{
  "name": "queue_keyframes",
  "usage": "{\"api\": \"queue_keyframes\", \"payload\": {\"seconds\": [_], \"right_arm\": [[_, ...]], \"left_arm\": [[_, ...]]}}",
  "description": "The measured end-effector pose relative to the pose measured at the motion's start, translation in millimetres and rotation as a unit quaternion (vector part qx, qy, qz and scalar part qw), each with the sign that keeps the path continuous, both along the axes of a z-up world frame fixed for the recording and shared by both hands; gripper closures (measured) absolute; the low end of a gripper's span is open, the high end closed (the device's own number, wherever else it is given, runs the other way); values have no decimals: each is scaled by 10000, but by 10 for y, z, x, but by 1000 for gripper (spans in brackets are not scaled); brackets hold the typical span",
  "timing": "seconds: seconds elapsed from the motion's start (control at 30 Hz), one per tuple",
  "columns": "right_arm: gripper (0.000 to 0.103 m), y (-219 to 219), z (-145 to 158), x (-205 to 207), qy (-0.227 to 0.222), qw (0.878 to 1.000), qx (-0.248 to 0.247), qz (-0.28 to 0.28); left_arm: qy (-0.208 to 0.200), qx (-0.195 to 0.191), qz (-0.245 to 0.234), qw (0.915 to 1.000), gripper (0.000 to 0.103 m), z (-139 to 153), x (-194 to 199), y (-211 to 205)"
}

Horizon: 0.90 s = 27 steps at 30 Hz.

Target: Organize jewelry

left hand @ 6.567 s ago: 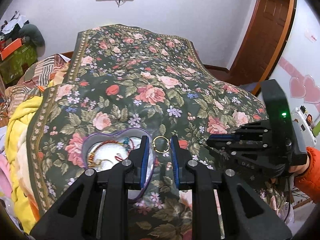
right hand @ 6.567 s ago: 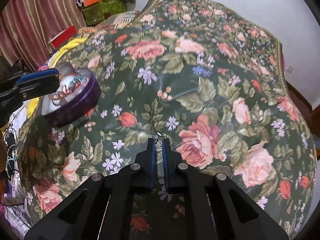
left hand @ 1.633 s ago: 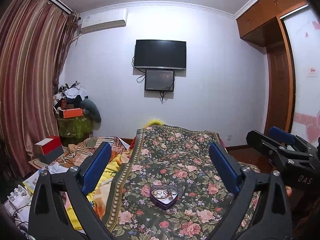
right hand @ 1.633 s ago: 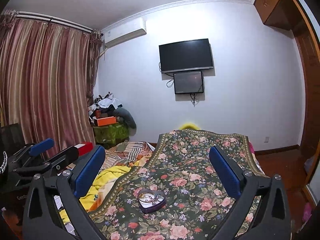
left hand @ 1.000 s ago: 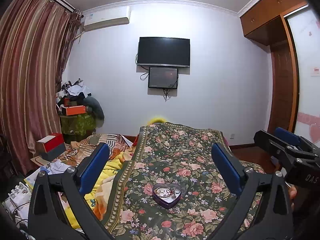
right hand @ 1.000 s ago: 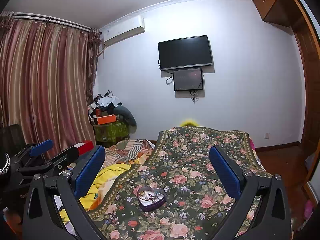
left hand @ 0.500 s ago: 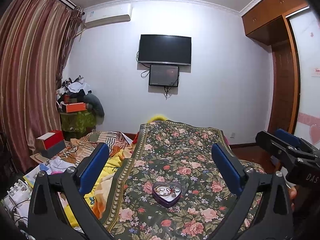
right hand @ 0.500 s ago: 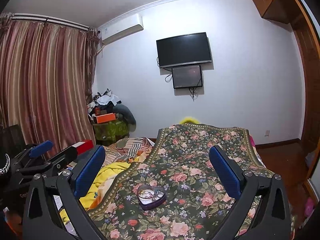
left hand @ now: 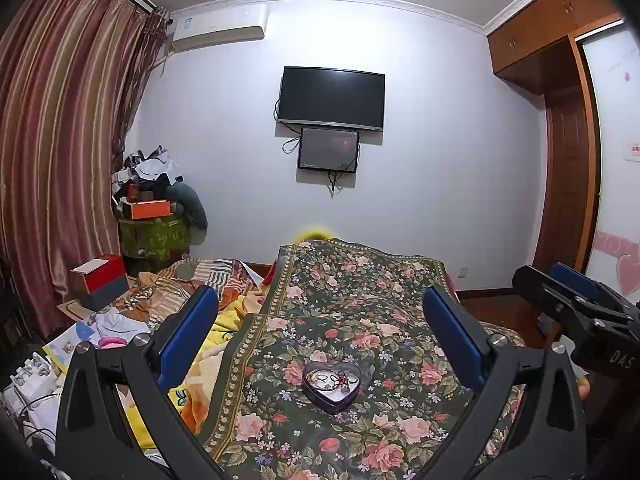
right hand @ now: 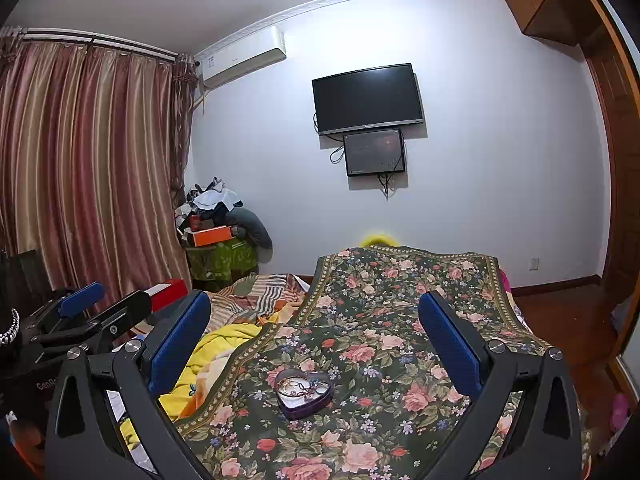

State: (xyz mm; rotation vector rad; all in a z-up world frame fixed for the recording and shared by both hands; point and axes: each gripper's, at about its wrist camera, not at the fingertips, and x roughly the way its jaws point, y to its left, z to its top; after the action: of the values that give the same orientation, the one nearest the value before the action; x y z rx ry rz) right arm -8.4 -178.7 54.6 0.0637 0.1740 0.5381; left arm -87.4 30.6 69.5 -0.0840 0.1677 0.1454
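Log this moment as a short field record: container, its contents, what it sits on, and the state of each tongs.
container: heart-shaped purple tin, lid off
contents: tangled bracelets and rings, not separable at this size
support: floral bedspread
left tongs: wide open, empty, raised well back from the tin
right tongs: wide open, empty, raised well back from the tin
loose jewelry on bedspread: none visible

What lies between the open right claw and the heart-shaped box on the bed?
Only the floral bedspread. In the right wrist view nothing else lies between the right claw and the heart-shaped box, which holds jewelry.
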Motion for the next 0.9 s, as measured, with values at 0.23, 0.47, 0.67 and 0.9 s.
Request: {"api": "queue_keyframes", "payload": {"seconds": [0.23, 0.47, 0.67, 0.9], "right_arm": [[0, 15, -12, -2, 8, 10000, -6, 3], [0, 27, -13, -6, 7, 10000, 11, -19], [0, 21, -5, -8, 5, 10000, 3, -4], [0, 36, 0, -5, -2, 10000, -14, -7]], "left_arm": [[42, 31, -74, 10000, 0, -19, 10, -24], [89, -79, -164, 9998, 0, -29, 16, -11], [84, -71, -158, 9998, 0, -27, 5, -12], [65, -21, -126, 9999, 0, -12, -18, -12]]}}
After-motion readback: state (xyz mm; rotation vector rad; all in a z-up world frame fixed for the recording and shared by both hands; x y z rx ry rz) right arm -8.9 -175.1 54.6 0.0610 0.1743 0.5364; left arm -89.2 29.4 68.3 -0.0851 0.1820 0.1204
